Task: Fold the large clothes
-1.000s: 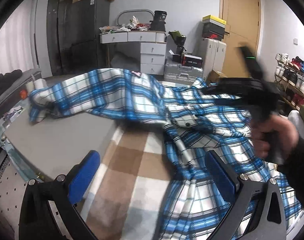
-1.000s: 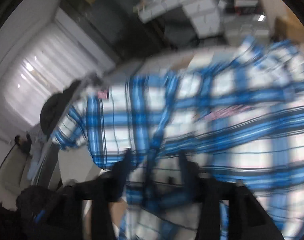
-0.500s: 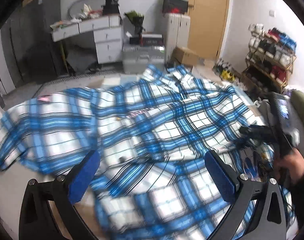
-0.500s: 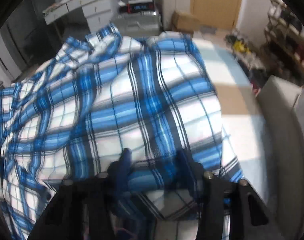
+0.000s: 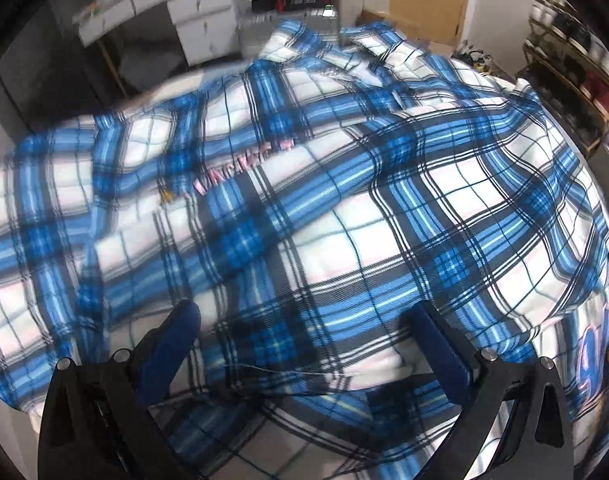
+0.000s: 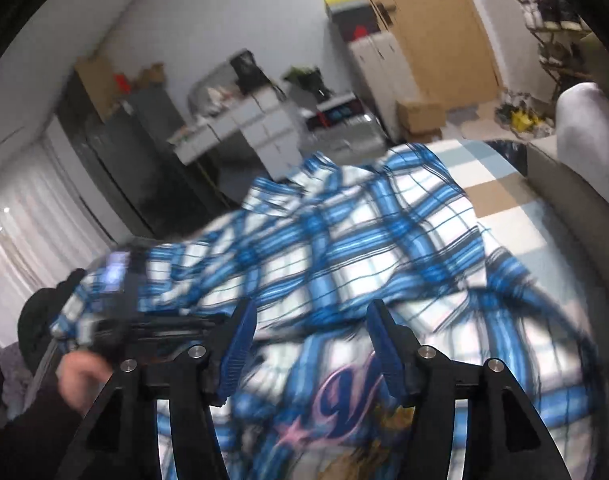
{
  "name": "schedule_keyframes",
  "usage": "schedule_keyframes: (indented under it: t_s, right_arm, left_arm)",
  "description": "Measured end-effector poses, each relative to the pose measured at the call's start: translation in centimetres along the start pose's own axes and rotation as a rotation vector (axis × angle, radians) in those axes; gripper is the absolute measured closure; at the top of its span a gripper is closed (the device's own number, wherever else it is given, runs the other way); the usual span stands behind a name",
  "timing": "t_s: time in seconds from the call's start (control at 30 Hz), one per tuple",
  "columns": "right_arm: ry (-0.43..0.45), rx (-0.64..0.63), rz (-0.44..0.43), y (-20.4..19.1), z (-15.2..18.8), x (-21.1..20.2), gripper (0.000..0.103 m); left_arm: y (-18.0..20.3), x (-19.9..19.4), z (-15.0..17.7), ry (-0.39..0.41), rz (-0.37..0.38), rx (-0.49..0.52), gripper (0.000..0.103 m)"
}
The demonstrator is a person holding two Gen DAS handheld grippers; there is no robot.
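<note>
Plaid shirt (image 5: 344,208), blue and white, lies spread and rumpled over a checked bed cover (image 6: 500,216), its collar end toward the white drawers (image 6: 260,128). Above the shirt's near part, the left gripper (image 5: 304,332) has its blue pads wide apart, cloth beneath them but not pinched. The right gripper (image 6: 310,344) is opening over a pink-and-blue print on the shirt, nothing clamped. A hand (image 6: 80,376) holds the left gripper at the shirt's left edge.

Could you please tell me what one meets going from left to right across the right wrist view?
White curtains → person's hand → left hand-held gripper → right hand-held gripper, jaws opening over the plaid shirt → grey sofa.
</note>
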State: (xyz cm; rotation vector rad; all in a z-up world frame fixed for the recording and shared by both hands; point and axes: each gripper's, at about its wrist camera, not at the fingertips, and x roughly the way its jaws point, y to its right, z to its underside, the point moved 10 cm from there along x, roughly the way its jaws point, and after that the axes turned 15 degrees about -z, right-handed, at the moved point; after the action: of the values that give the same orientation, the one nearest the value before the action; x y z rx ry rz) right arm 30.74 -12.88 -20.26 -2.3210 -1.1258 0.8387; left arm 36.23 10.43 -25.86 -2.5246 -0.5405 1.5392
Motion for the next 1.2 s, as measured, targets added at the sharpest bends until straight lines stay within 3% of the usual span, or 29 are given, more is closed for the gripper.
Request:
schedule_keyframes:
  t_s: [0.03,0.13,0.23,0.33,0.5,0.67,0.87,0.97,1.1,1.13,1.17,1.2]
  right_arm:
    - [0.013,-0.010,-0.026,-0.9,0.4,-0.2,0.038]
    - [0.037,-0.057,-0.062,-3.2,1.3,0.7,0.028]
    - [0.050,-0.071,-0.097,-4.4,2.5,1.4,0.025]
    - [0.058,-0.065,-0.088,-3.6,3.5,2.3,0.018]
    - [0.053,-0.059,-0.091,-2.6,3.5,3.1,0.018]
    - [0.047,-0.022,-0.099,-1.7,3.8,3.5,0.017]
    - [0.032,-0.022,-0.103,-1.8,4.2,3.6,0.017]
    - [0.019,-0.038,-0.088,-1.9,4.5,3.9,0.017]
    - [0.004,-0.069,-0.053,-2.1,4.7,4.3,0.017]
    - [-0.001,-0.075,-0.044,-2.2,4.8,4.4,0.017]
    - [-0.008,-0.085,-0.031,-2.2,4.9,4.6,0.017]
    - [-0.011,-0.091,-0.023,-2.2,5.0,4.6,0.017]
  left_arm:
    - [-0.4,-0.4,0.4,-0.009,0.009,-0.004,0.001]
    - [-3.2,-4.6,0.8,0.100,0.046,-0.058,0.001]
    - [-8.2,-9.9,2.6,0.229,-0.004,-0.098,0.001]
    - [-16.1,-14.2,5.1,0.309,-0.060,-0.230,0.001]
    - [-31.4,-17.2,10.5,0.340,-0.233,-0.514,0.001]
    - [-42.2,-15.6,15.7,0.290,-0.412,-0.656,0.001]
    - [-45.0,-9.3,15.9,0.225,-0.371,-0.555,0.001]
    - [-45.2,-8.4,14.6,0.258,-0.327,-0.443,0.001]
    - [-44.7,-6.1,12.6,0.195,-0.310,-0.301,0.002]
    - [-44.7,-5.8,12.3,0.171,-0.281,-0.289,0.012]
    - [-44.9,-5.1,11.8,0.137,-0.250,-0.280,0.034]
    - [-45.3,-4.7,11.4,0.109,-0.229,-0.281,0.047]
